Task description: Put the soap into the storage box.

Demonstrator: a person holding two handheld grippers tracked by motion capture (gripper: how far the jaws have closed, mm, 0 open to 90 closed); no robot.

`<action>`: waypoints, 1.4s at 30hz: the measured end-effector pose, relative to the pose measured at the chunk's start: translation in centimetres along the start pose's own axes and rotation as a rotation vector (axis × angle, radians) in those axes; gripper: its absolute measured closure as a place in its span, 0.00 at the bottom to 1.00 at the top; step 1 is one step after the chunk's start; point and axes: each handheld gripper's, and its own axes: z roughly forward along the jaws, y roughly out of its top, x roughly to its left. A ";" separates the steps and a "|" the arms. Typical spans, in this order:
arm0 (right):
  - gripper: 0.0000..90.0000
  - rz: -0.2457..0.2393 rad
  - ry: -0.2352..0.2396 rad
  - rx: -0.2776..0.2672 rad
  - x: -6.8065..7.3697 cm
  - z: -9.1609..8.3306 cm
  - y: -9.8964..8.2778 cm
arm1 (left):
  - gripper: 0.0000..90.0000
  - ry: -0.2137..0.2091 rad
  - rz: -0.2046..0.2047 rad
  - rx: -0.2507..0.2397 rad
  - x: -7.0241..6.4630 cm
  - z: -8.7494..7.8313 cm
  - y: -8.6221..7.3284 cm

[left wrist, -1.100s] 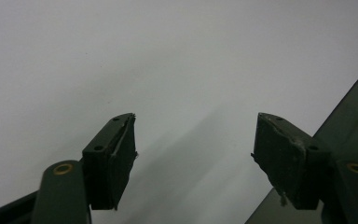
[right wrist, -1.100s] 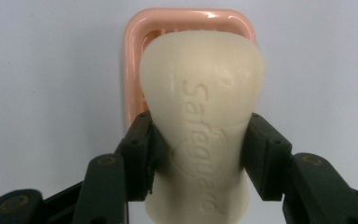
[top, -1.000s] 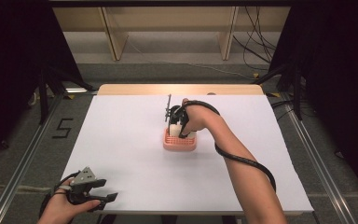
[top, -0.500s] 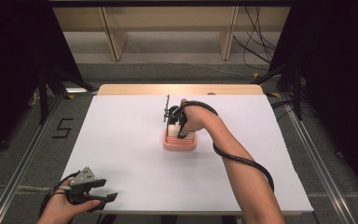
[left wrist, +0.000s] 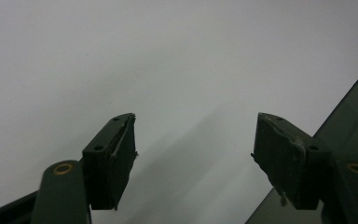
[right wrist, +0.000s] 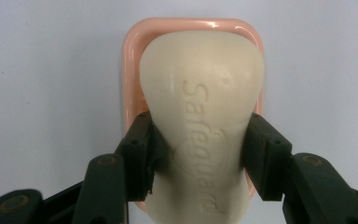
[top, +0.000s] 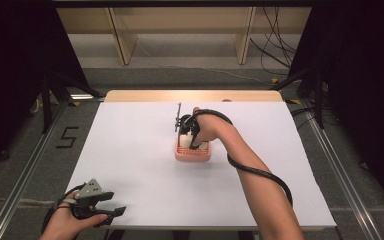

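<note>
Little has moved since the earlier frames: the right gripper [top: 186, 131] remains over the dish [top: 193, 152] at mid-table, perhaps a touch higher; the left gripper [top: 111, 212] has stayed at the near left corner of the table [top: 130, 150].

Right gripper view: both jaws press the flanks of the soap [right wrist: 203, 135] — a cream bar embossed "Safeguard" — and the right gripper [right wrist: 198, 156] is clamped on it; the pink dish [right wrist: 130, 70] lies directly beneath, its rim showing around the bar's far end; whether the bar touches the dish cannot be told.

Left gripper view: the left gripper [left wrist: 193, 149] has its jaws spread wide with nothing between them — white table [left wrist: 168, 56] lies beyond; a dark edge crosses at lower right.

High view: the right hand [top: 207, 129] is reached forward over the dish; the left hand [top: 67, 227] rests at the near edge.
</note>
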 end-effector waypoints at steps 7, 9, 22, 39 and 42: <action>0.56 -0.017 -0.013 -0.007 -0.1 0.4 0.0 | 0.32 -0.001 0.001 0.002 0.0 0.0 0.0; 0.56 -0.025 -0.014 -0.010 -0.2 0.5 0.0 | 0.32 -0.001 0.001 -0.001 0.0 0.0 0.0; 0.56 -0.059 -0.018 -0.012 -0.5 1.0 0.0 | 0.32 0.000 0.003 0.000 0.0 0.0 0.0; 0.56 0.024 0.007 0.020 -0.2 1.5 -0.1 | 0.32 -0.002 0.001 -0.001 0.0 0.0 0.0; 0.56 0.041 0.025 0.022 -0.1 1.6 -0.1 | 0.32 -0.002 0.001 -0.001 0.0 0.0 0.0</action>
